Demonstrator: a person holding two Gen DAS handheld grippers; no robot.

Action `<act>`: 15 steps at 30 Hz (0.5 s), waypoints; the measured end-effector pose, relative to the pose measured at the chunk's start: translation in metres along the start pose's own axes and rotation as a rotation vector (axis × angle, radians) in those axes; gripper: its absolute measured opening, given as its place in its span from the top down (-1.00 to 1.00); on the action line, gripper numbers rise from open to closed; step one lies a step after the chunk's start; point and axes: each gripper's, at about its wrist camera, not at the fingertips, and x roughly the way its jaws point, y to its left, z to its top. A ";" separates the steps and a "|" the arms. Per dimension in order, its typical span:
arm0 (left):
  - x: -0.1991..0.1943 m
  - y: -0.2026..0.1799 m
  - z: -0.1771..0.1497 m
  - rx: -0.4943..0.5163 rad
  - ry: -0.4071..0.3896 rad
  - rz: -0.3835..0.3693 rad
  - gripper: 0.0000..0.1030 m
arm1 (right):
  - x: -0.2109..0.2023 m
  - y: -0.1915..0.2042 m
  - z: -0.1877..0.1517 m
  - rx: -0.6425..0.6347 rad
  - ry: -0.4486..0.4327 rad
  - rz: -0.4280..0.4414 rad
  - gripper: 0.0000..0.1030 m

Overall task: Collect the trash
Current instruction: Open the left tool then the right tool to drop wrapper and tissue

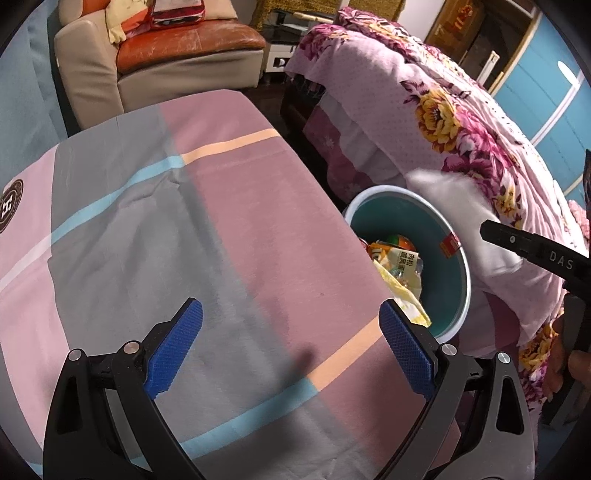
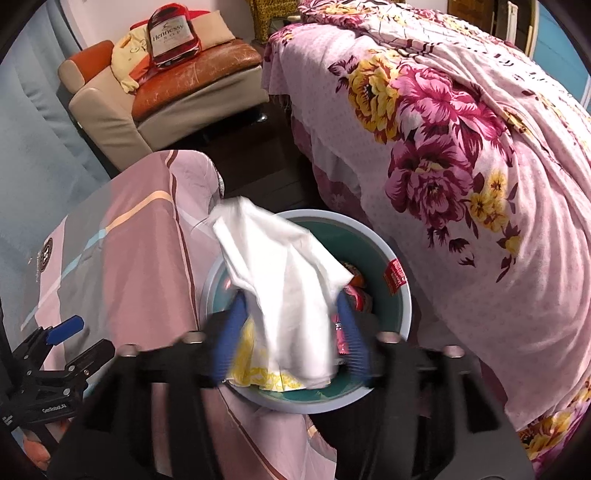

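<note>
Down beside the table (image 1: 236,206), between its draped edge and the bed (image 1: 461,122): a round bin (image 2: 400,325), pale grey-blue at the rim, teal inside, a red sticker (image 2: 394,276) on its inner wall. Inside, seen from the left wrist: an orange and yellow printed packet (image 1: 400,256), a yellow-and-white patterned wrapper (image 1: 404,295) leaning up against the near wall and over the rim; from the right wrist, also pink and red wrappers (image 2: 354,295) at the bottom, too blurred to read. Directly above the bin mouth, a white tissue (image 2: 288,288): thin, soft, creased, hanging in loose folds, its upper corner jutting toward the table, its lower hem down inside the rim. On either side of it, the 2 blue pads of the right gripper (image 2: 291,350), blurred, spread apart with the tissue between them; no clear sign of either pad pressing the sheet, so parted rather than clamped, though contact at the edges cannot be told for certain. Over the table, the left gripper (image 1: 291,354): blue ribbed pads wide apart, nothing between them, only the pink, grey and blue checked cloth (image 1: 110,240) below. Behind, an armchair (image 2: 177,96) with an orange seat and a bottle-shaped cushion (image 2: 170,33).
</note>
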 end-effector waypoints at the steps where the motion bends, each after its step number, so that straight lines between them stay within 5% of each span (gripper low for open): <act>1: 0.000 0.001 0.000 -0.004 -0.001 0.003 -0.89 | 0.001 0.001 0.001 -0.005 0.003 -0.001 -0.12; 2: 0.000 0.001 0.000 -0.007 -0.001 0.006 -0.89 | 0.002 0.001 0.001 -0.007 0.005 -0.001 -0.30; 7: -0.006 0.002 -0.002 -0.005 -0.008 0.010 -0.89 | -0.002 0.009 0.000 -0.039 0.000 -0.015 -0.55; 15: -0.019 -0.001 -0.006 -0.004 -0.009 0.039 -0.89 | -0.015 0.014 -0.006 -0.048 0.011 0.001 -0.80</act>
